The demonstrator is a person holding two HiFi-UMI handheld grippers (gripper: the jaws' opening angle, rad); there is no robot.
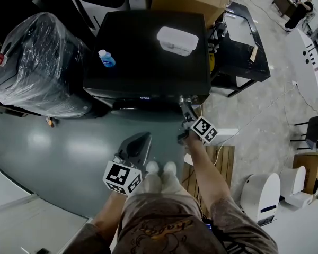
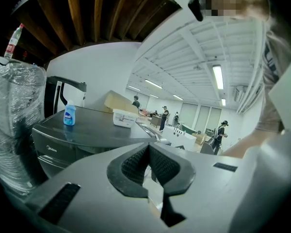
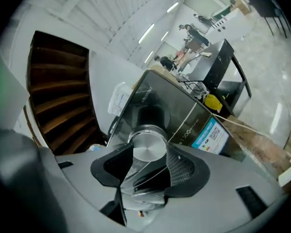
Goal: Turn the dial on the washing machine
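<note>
Two grippers: one rests and one works.
Wrapped appliance (image 1: 37, 62): it stands left of the washing machine (image 1: 148, 57), closed in clear film; I cannot tell what kind of appliance it is.
Blue bottle (image 1: 106, 59): upright near the left edge of the machine's top, cap on; I cannot tell how full it is.
Left gripper (image 1: 142, 137): I hold it low in front of the machine, well apart from it, jaws pressed together on nothing; I judge this task needs one hand only.
White box (image 1: 177, 40): toward the back right corner of the top, lid on, so the content is hidden.
Right gripper (image 1: 184, 102): at the front right corner of the machine, tilted sideways, pads pinching the dial (image 3: 146, 147) from both sides.
Dial: a silver round knob at the right end of the front panel; I judge that gripping it by its sides lets a roll of my wrist turn it.
</note>
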